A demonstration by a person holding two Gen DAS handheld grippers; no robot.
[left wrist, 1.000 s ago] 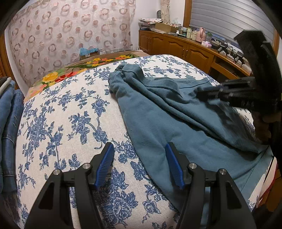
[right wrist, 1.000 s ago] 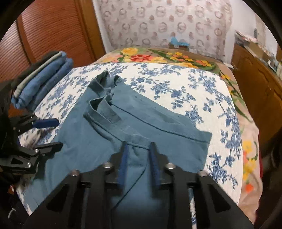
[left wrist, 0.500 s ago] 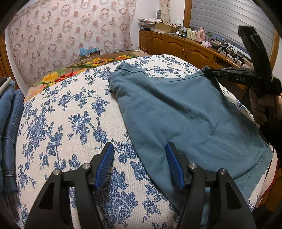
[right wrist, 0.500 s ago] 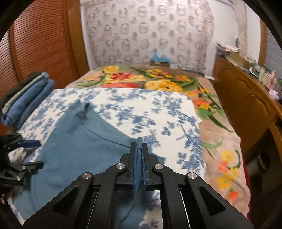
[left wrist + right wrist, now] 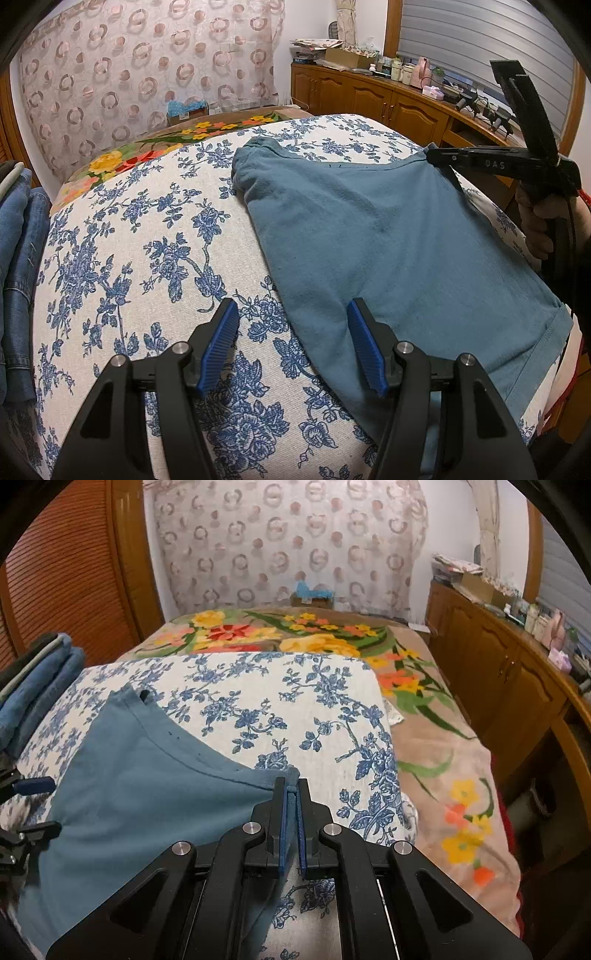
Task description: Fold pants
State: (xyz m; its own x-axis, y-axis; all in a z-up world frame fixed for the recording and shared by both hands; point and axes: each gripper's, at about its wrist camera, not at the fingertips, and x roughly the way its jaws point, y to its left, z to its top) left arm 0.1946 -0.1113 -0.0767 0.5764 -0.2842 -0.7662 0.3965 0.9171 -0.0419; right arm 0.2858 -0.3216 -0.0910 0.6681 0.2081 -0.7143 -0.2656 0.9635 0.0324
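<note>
Pinching a corner of the blue pants [image 5: 147, 794], the right gripper [image 5: 291, 823] is clamped narrow, seemingly to pull the cloth flat on the floral bedspread [image 5: 129, 240]. The left gripper [image 5: 291, 347] hovers wide over their near edge, holding nothing.

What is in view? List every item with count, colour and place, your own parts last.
pants: one, teal-blue, spread flat on the bed.
bedspread: one, white with blue flowers, under the pants.
blanket: one, tan with bright flowers, at the bed's far end and side.
folded clothes: one stack, mostly denim blue, at the bed's edge.
cabinets: one run, brown wood, along the wall.
curtain: one, pinkish with rings, behind the bed.
left gripper: open, over the pants' edge.
right gripper: shut on a pants corner.
</note>
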